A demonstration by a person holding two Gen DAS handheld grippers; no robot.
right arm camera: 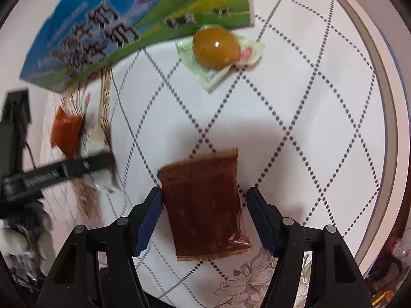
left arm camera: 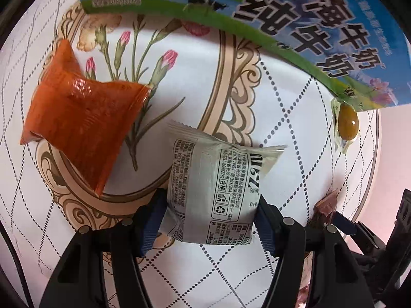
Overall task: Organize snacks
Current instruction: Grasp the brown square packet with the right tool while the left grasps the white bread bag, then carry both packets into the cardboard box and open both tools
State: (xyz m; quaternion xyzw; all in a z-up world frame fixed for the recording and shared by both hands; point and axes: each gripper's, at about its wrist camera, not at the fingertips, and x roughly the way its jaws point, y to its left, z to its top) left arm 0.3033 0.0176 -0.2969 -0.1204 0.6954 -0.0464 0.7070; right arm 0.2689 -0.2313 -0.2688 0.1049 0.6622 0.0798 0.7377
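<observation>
On the left of the left wrist view an orange snack packet [left arm camera: 83,123] lies flat on the patterned tablecloth [left arm camera: 290,154], over its floral medallion. Just right of it, the white snack packet [left arm camera: 218,195] with printed text sits between the fingers of the left gripper [left arm camera: 209,220]; both blue pads [left arm camera: 154,220] press against the packet's sides, so the jaws are clamped on it. Farther right, a wrapped amber candy [left arm camera: 347,124] rests beside the lower corner of the blue and green milk carton [left arm camera: 308,25], which fills the top of the view. A brown wrapper edge shows near the right fingertip.

In the right wrist view the left gripper appears blurred at the left edge, near the orange packet. The carton lies at top left, and the candy sits on its crinkled wrapper just beside the carton's corner. In the centre a brown snack packet [right arm camera: 205,205] lies flat between the spread fingers of the right gripper [right arm camera: 204,218]. The left pad looks to be touching or nearly touching the packet's edge, while the right pad stands clear of it, so the jaws are apart.
</observation>
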